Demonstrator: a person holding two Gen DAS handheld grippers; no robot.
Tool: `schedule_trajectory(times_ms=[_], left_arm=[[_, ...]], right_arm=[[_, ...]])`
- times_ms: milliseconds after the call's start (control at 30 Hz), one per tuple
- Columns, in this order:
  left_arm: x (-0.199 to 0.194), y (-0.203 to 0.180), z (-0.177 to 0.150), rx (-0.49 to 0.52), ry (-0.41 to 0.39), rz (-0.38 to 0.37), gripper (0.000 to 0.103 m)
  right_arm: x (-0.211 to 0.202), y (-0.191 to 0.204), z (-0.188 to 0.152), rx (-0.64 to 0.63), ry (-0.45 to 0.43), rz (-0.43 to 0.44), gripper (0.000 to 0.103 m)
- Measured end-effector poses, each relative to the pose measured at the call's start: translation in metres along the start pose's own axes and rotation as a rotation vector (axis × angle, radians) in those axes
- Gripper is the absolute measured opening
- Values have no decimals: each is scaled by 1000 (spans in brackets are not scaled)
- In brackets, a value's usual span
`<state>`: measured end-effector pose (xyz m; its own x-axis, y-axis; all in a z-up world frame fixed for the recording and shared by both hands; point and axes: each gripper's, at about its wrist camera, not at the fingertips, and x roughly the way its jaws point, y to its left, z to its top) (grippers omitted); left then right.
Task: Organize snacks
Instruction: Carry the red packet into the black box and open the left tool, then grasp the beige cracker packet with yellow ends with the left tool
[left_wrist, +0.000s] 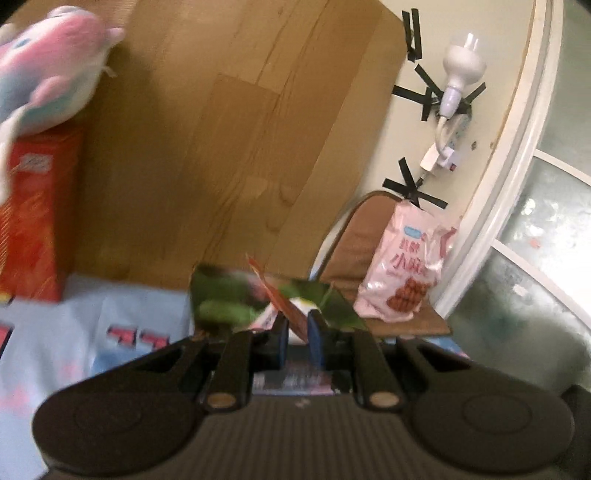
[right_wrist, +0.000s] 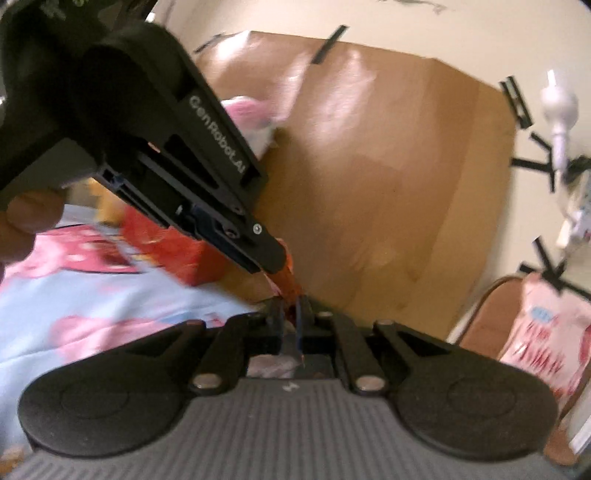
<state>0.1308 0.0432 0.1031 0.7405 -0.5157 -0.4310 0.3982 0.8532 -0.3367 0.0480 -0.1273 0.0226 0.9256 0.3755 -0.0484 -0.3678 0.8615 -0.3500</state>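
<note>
Both grippers are clamping one orange snack packet: the left gripper (left_wrist: 298, 328) is pinching its near edge, and the right gripper (right_wrist: 290, 325) is gripping the orange snack packet (right_wrist: 286, 286) from the other end, above the blue patterned cloth (left_wrist: 74, 332). Farther left, a red box (left_wrist: 33, 221) is standing under a plush toy (left_wrist: 51, 70). Far right, a pink snack bag (left_wrist: 402, 266) is resting on a chair (left_wrist: 354, 240).

The left gripper (left_wrist: 298, 326) pinches the orange edge of a green snack packet (left_wrist: 229, 295) between its blue pads. A pink snack bag (left_wrist: 402, 273) stands on a brown chair (left_wrist: 354, 243). A plush toy (left_wrist: 48, 70) rests atop a red box (left_wrist: 33, 221).
</note>
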Motion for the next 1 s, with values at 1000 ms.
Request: schedule_trajectory(times_ms=[1000], left_arm=[[-48,15,-114,-138,232,109,35]], right_arm=[[-93,-49,-85,584,363,278,36]])
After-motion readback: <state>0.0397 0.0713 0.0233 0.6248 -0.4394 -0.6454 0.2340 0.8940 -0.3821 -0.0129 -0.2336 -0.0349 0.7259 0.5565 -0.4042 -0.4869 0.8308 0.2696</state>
